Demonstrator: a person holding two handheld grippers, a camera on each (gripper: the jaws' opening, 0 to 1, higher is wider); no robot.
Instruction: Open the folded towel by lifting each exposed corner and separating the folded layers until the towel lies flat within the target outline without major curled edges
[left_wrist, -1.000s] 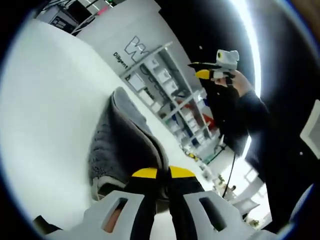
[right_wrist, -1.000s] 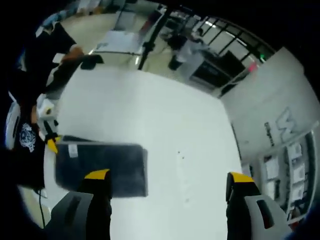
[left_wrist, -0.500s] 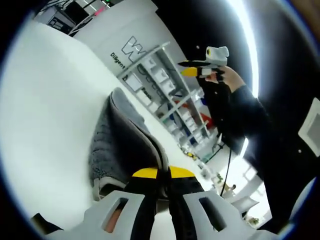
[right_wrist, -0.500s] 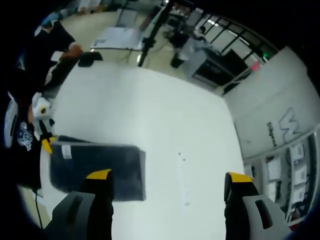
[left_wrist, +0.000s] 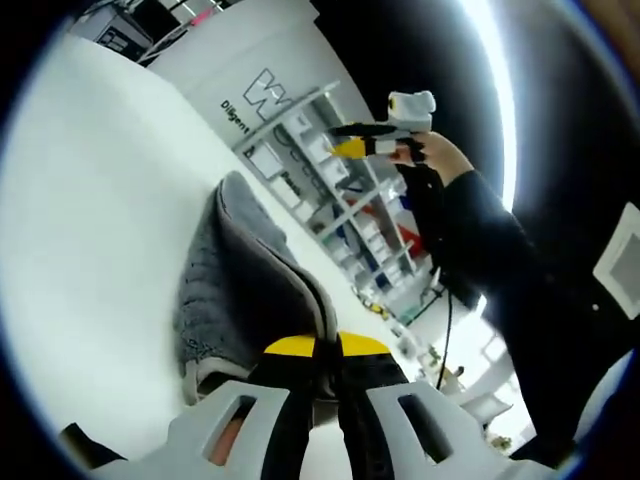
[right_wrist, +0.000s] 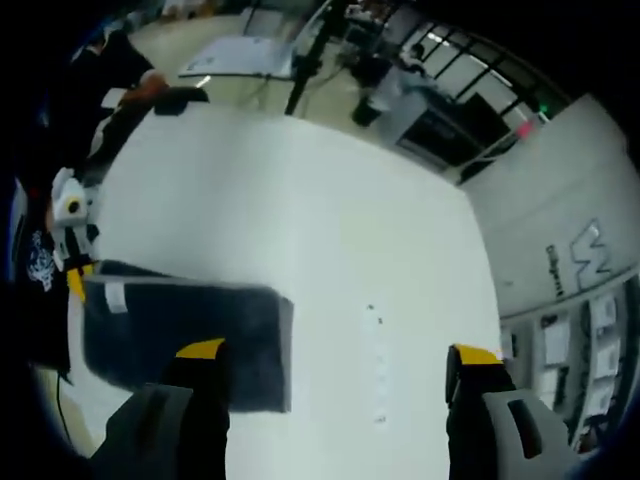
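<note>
Left gripper view: the white table (left_wrist: 90, 220) extended ahead and to the left of the left gripper (left_wrist: 315, 350). Beyond its far edge stood a white wall with dark lettering (left_wrist: 265, 95) and shelving (left_wrist: 340, 200) stocked with small items too blurred to identify. The left gripper's jaws were closed on a lifted edge of the grey towel (left_wrist: 240, 290), which rose as a fold directly ahead of the tips; the layers below the jaws were hidden. The right gripper (left_wrist: 375, 140) was raised well above the table at upper right, held by a person's hand (left_wrist: 435, 160); its jaw gap could not be read here.

Right gripper view: the right gripper (right_wrist: 335, 350) hung over the table (right_wrist: 330, 230), jaws spread wide and holding nothing. The towel (right_wrist: 175, 325) lay at the left jaw, its near edge cut off by that jaw. The left gripper (right_wrist: 72, 250) sat at the towel's left edge. Beyond the table, the floor (right_wrist: 200, 35) and dark frames (right_wrist: 420, 90) were hard to make out.
</note>
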